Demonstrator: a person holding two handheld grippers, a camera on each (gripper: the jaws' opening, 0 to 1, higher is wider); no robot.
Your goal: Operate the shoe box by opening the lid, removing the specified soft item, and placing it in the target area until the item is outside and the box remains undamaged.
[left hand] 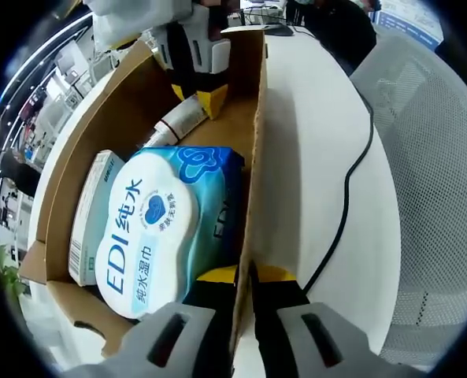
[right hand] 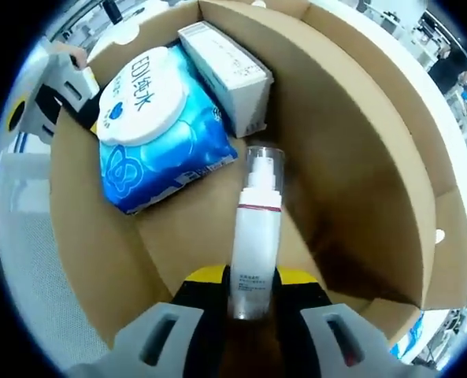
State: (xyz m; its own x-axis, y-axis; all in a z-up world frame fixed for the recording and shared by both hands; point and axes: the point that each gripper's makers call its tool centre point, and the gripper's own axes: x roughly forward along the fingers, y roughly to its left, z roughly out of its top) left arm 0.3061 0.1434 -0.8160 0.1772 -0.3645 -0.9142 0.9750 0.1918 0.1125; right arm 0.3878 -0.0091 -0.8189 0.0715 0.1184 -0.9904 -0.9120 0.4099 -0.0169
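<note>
Right gripper (right hand: 247,303) squeezes white bottle (right hand: 257,236); left gripper (left hand: 245,303) pinches box wall (left hand: 253,157). Lift bottle straight, steer clear of wipes pack (right hand: 158,118) at 11 o'clock.

White table (left hand: 320,150); on it an open cardboard box (left hand: 253,157); black cable (left hand: 351,169).
</note>
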